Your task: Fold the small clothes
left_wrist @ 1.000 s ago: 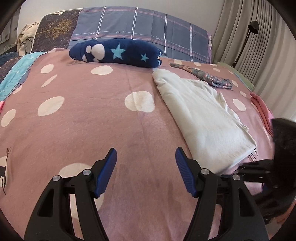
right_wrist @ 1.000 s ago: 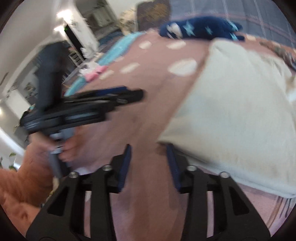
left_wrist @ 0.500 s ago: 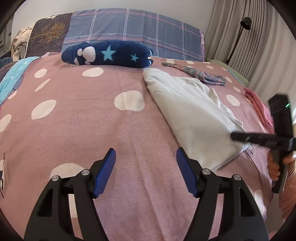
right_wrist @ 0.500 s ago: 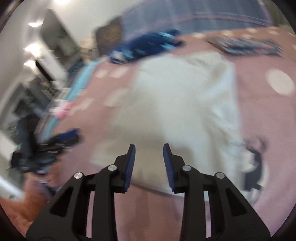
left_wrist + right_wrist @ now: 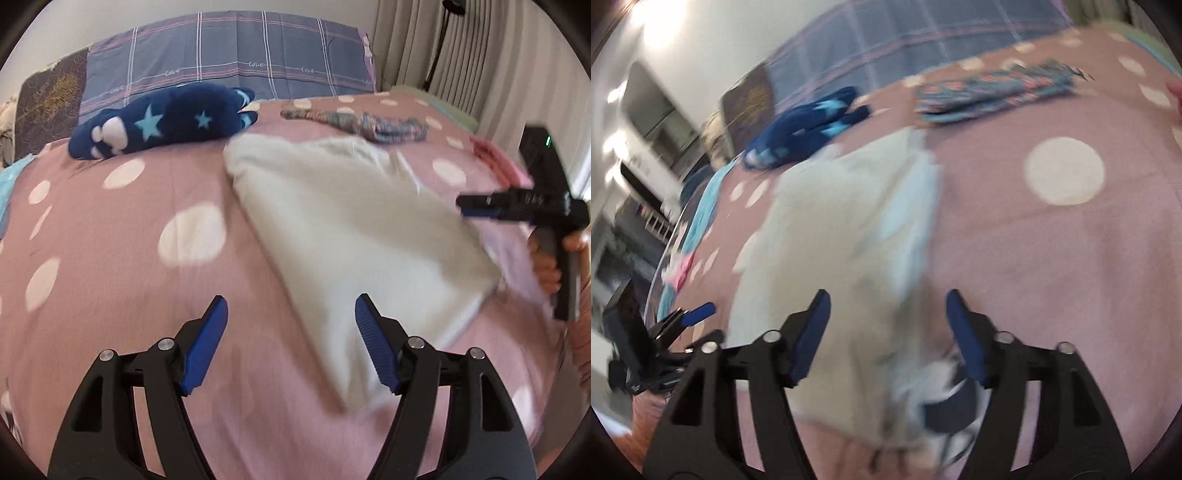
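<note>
Half a second on, the right claw point(image 5: 888, 314) has spread from a narrow gap to wide open, and it has swung to look along the length of the cream cloth point(image 5: 827, 236), whose near edge now sits between its blue fingers point(image 5: 812, 332). Both views are blurred by motion.

The cream cloth point(image 5: 351, 236) lies folded on a pink bedspread point(image 5: 110, 258) with white dots, running from near the pillows toward the bed's near right side. The left claw point(image 5: 291, 321) hangs open above the spread, empty, its right finger point(image 5: 373, 343) over the cloth's near corner; whether it touches cannot be told. From this view the right claw point(image 5: 476, 206) shows side-on at the cloth's far right edge, held in a hand point(image 5: 546, 266).

In the right wrist view the left claw point(image 5: 698, 312) appears at lower left beside the bed's edge. A dark blue and white scrap point(image 5: 942, 398) lies under the right claw by the cloth's near end; what it is cannot be told.

A navy plush point(image 5: 162, 118) with pale stars rests at the head of the bed before a checked pillow point(image 5: 229, 55). A patterned garment point(image 5: 358, 123) lies beyond the cloth, apart from it.
</note>
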A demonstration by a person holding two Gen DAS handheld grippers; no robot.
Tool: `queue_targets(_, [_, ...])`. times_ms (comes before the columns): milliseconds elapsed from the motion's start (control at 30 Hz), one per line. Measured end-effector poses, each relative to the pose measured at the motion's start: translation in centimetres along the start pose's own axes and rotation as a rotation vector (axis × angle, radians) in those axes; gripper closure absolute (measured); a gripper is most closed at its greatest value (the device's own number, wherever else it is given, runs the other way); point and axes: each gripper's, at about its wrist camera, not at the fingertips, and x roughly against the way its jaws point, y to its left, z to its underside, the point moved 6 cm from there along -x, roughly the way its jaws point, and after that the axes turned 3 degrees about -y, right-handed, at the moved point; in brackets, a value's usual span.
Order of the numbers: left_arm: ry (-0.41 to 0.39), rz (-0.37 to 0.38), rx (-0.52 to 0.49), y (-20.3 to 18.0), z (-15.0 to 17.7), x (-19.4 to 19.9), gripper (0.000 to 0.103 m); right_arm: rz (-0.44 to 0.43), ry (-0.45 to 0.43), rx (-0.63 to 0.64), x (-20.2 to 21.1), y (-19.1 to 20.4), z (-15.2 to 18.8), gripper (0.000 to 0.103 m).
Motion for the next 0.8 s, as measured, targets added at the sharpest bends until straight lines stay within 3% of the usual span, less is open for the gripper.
queue_targets(200, [0.096, 0.068, 0.104, 1.1, -3.1, -6.7, 0.032, -0.106, 0.073, -0.025, -3.9, -1.2, -2.8, 0.032])
queue_targets(300, [0.078, 0.098, 0.139, 1.6, -4.6, -8.8, 0.037, -0.143, 0.068, 0.035, -5.1, -0.5, -3.8, 0.032])
queue_targets(367, [0.075, 0.106, 0.159, 1.9, -5.4, -9.7, 0.038, -0.171, 0.076, 0.052, -6.4, -0.4, -4.7, 0.041])
queue_targets(433, [0.061, 0.122, 0.198, 2.6, -6.4, -10.6, 0.044, -0.200, 0.097, 0.062, -7.9, -0.1, -5.6, 0.045])
queue_targets(633, [0.028, 0.171, 0.350, 5.4, -8.6, -13.0, 0.072, -0.251, 0.112, 0.044, -10.0, 0.3, -7.7, 0.046])
queue_targets(700, [0.025, 0.174, 0.368, 5.6, -8.7, -13.2, 0.086, -0.235, 0.102, 0.053, -10.3, 0.4, -7.9, 0.052])
queue_targets(767, [0.006, 0.162, 0.351, 5.3, -8.8, -12.6, 0.092, -0.170, 0.083, 0.081, -10.4, 0.5, -7.7, 0.078])
queue_targets(800, [-0.013, 0.138, 0.318, 4.9, -8.9, -11.9, 0.094, -0.154, 0.078, 0.084, -10.2, 0.6, -7.6, 0.081])
